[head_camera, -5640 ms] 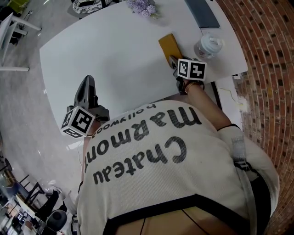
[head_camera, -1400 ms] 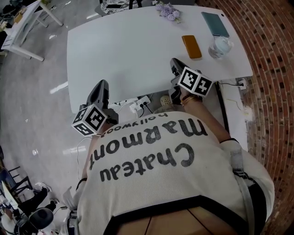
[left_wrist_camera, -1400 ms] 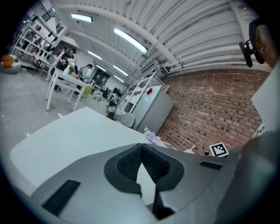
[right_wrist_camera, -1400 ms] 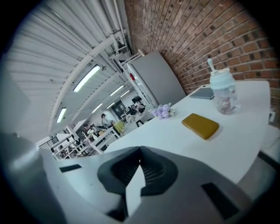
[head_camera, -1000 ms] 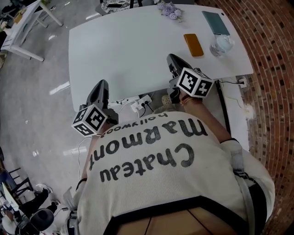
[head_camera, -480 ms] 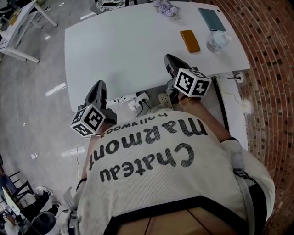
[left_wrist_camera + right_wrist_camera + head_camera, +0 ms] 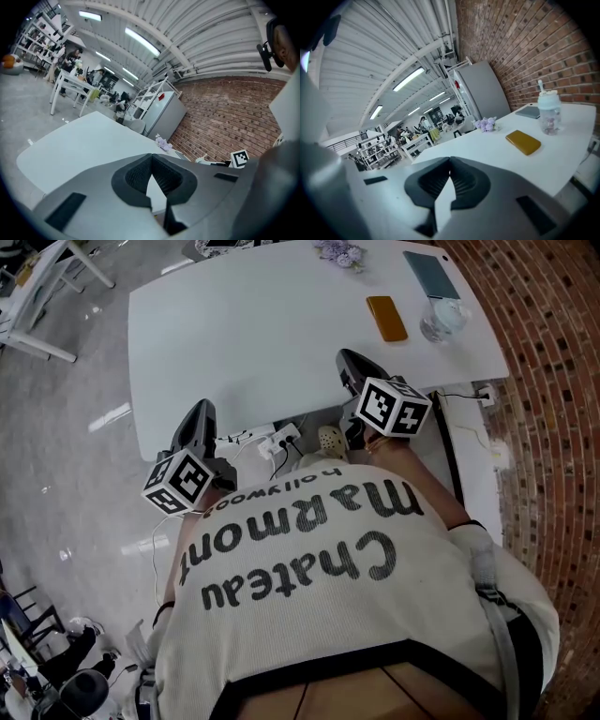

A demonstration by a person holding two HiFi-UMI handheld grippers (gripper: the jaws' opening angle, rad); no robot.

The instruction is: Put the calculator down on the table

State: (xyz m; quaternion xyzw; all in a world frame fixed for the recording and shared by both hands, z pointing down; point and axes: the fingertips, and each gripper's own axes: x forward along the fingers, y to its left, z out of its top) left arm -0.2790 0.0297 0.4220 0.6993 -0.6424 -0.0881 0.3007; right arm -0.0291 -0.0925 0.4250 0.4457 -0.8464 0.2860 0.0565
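Your calculator (image 7: pixel 386 318) lies flat on the white table (image 7: pixel 244 334), in the far right part of the top, and nothing is touching it. It is a slim mustard-yellow slab with rounded corners. The face that shows is one plain colour, and its long side runs away from the table's near edge with a slight slant. From your right gripper view it sits low on the top, with a thin darker side edge showing.

Your right gripper (image 7: pixel 348 359) hangs over the table's near right part, well apart from the calculator. Its jaws are pressed together at the tips with nothing between them. Your left gripper (image 7: pixel 201 411) is at the table's near edge, left of the middle. Its jaws also meet at the tips and hold nothing; through the gap below the tips you see only the table top.

Also on the table, all in its far right part:
- A clear lidded cup (image 7: pixel 442 321) stands just to the right of the calculator, apart from it.
- A flat teal book or tablet (image 7: pixel 431 275) lies beyond the cup, toward the far right corner.
- A small bunch of purple flowers (image 7: pixel 339 252) sits by the table's far edge.

The table's right side runs along a brick wall (image 7: pixel 553 381).
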